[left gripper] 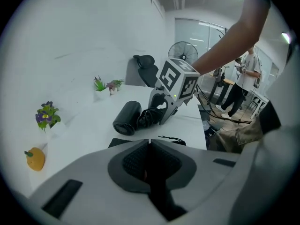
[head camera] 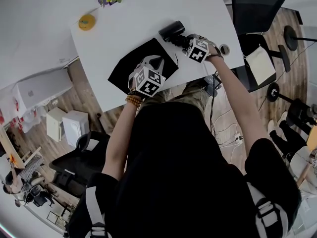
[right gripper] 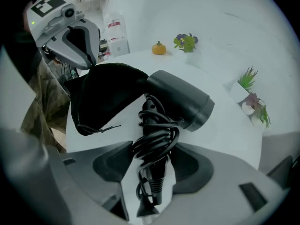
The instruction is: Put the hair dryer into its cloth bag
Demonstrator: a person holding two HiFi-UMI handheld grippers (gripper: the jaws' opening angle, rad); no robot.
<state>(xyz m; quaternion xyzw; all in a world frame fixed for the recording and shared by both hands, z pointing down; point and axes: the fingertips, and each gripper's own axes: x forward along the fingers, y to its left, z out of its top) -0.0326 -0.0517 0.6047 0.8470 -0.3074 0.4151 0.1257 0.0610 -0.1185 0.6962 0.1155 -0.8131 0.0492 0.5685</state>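
Clamping the left gripper point(head camera: 154, 63) fingers together on the cloth bag point(head camera: 131, 68) edge, holding it off the counter point(head camera: 114, 29). Leaving the hair dryer point(right gripper: 180, 97) just right of the bag, wholly outside. Straddling its cord-wrapped handle point(right gripper: 154, 139) with the right gripper point(right gripper: 152, 163), fingers wide apart. Judging the job barely begun: gripping the dryer and sliding it inside yet to come. Showing the straddled handle clearly only in the right gripper view; mostly hiding it behind a marker cube point(head camera: 197, 50) in the head view
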